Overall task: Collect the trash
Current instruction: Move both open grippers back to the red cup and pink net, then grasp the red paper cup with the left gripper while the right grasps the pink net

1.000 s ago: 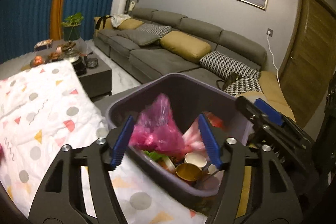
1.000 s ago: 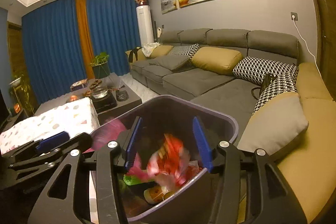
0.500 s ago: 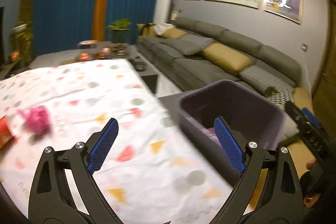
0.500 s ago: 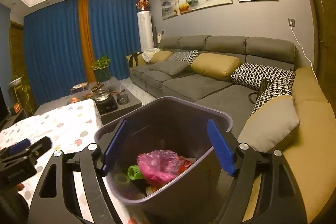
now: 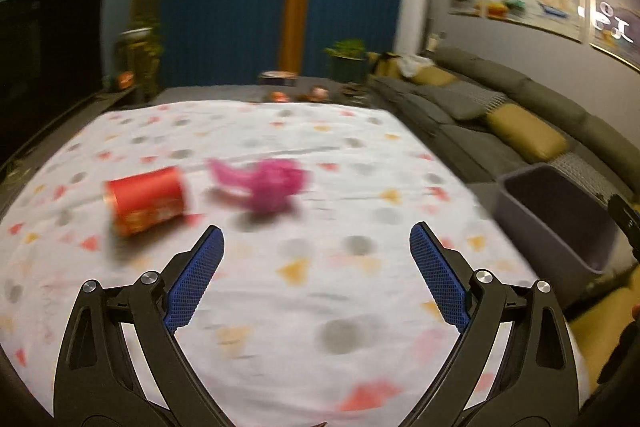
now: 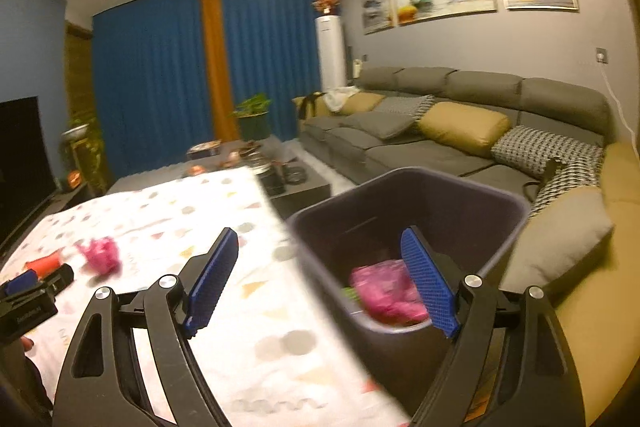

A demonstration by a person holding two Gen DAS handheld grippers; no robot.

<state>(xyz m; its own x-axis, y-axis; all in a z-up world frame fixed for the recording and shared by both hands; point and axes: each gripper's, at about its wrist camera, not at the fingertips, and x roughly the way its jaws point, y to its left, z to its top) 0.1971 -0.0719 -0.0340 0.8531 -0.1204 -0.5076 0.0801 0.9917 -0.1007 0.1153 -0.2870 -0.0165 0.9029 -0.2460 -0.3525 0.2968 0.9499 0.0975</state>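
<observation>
The left hand-held gripper [image 5: 316,247] stands wide and empty; ahead lie a red cylindrical can [image 5: 146,199] with blurred, unreadable lettering and a crumpled pink plastic bag [image 5: 268,181]. The right hand-held gripper [image 6: 320,259] is opening, empty, beside the dark grey plastic bin [image 6: 500,203].

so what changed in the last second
Both let go over the bin: the left hand-held gripper dropped a pink bag, swung to the red can and pink wrapper on the cloth; the right hand-held gripper, opening, dropped red packaging. Bin stayed.
</observation>
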